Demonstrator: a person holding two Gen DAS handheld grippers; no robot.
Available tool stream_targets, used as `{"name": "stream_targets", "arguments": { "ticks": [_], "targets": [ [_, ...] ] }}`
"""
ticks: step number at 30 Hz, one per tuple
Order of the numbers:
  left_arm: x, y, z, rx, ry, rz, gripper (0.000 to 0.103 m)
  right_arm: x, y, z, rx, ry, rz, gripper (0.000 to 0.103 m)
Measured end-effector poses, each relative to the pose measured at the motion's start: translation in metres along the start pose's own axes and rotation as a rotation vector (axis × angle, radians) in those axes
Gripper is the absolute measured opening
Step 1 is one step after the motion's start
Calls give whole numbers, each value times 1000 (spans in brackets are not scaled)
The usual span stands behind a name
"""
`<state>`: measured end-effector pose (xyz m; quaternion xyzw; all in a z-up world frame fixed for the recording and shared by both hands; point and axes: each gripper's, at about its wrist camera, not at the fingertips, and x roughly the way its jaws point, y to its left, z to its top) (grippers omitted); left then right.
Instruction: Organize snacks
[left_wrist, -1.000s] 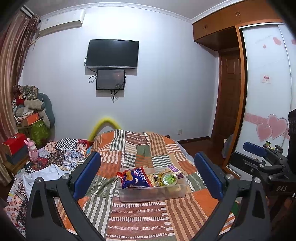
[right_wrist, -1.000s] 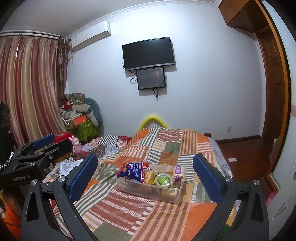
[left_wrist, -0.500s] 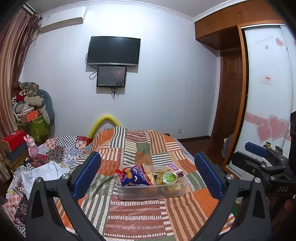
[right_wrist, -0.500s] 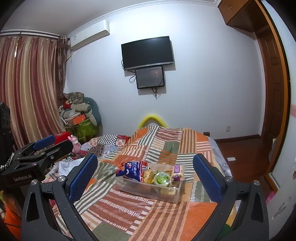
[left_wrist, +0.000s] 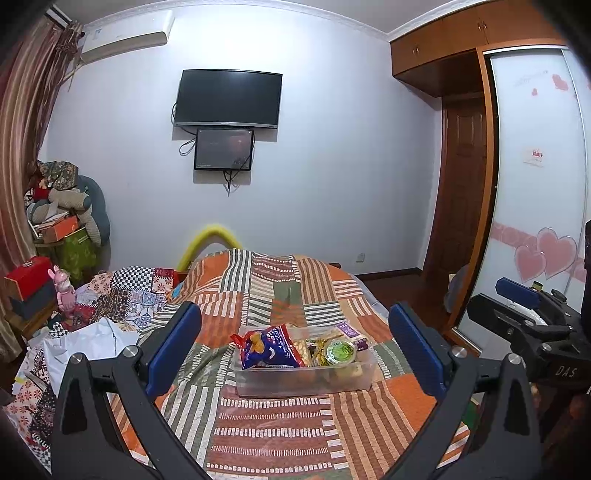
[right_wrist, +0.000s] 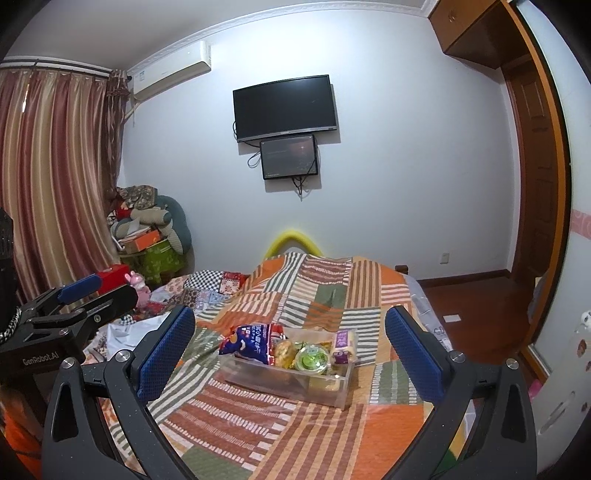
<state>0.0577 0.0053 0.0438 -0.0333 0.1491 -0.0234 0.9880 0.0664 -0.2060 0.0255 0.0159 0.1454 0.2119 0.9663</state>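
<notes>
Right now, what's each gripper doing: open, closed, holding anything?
Left gripper: open, holding nothing, short of the clear snack bin.
Right gripper: open, holding nothing.

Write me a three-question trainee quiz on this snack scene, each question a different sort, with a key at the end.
1. True or false: the blue crinkly snack bag lies loose on the striped patchwork bedspread, outside the clear plastic bin.
2. Multiple choice: the round green-lidded cup in the bin sits (A) right of the blue bag, (B) left of it, (C) under it.
3. Fill in: the jaws of the left gripper and the right gripper both stand ____.

Key: 1 false; 2 A; 3 open.
</notes>
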Motion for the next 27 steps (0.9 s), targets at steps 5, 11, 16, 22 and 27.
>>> {"name": "stream_targets", "arguments": {
  "ticks": [5,11,16,22,27],
  "targets": [
    [0,-1,-1,4,-2,0,103,0,-1,1,0,-5,-8,103],
    [-1,-1,-1,6,1,-12,103,2,-2,2,7,-3,-3,103],
    [-2,-1,-1,3,3,-16,103,3,-2,2,7,-3,-6,103],
    [-1,-2,-2,9,8,-15,103,4,-1,2,10,-1,-1,103],
    [-2,-5,-2,16,6,-23,103,5,-2,2,11,3,-1,103]
  ]
}}
